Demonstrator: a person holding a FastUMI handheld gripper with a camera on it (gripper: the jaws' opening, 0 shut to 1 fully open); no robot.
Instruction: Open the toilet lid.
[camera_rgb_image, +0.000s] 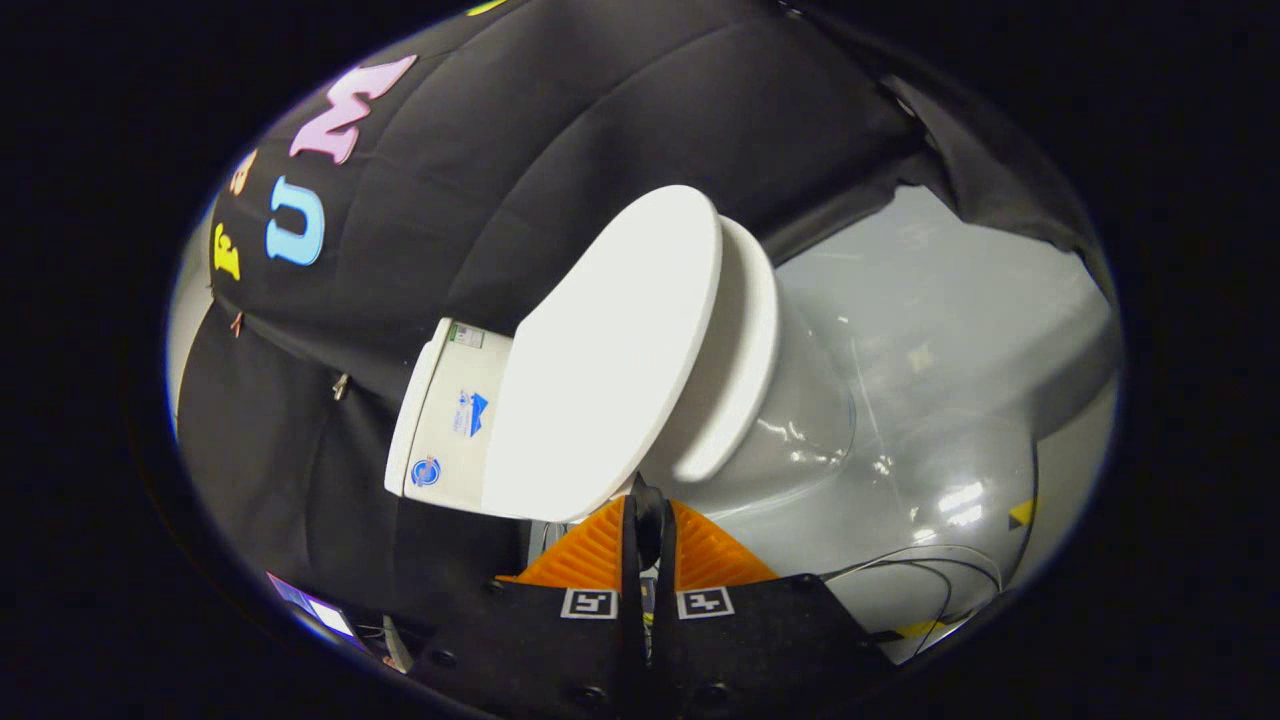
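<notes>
Beyond closed gripper (648, 520): toilet lid (610, 350) raised, glossy grey floor (950, 330).

Toilet lid (610, 350) lifted partway off seat (735, 360), just ahead of gripper (648, 510), w/ fingers (590, 555) nearly touching each other and lid's lower edge right at their tips; can't tell if pinched. Tank (445, 420) behind lid, to its left, backed against booth wall (560, 130); bowl (800, 430) under seat, to lid's right. Floor (950, 330) beyond bowl to the right, cables (930, 570) lying on it near right finger.
</notes>
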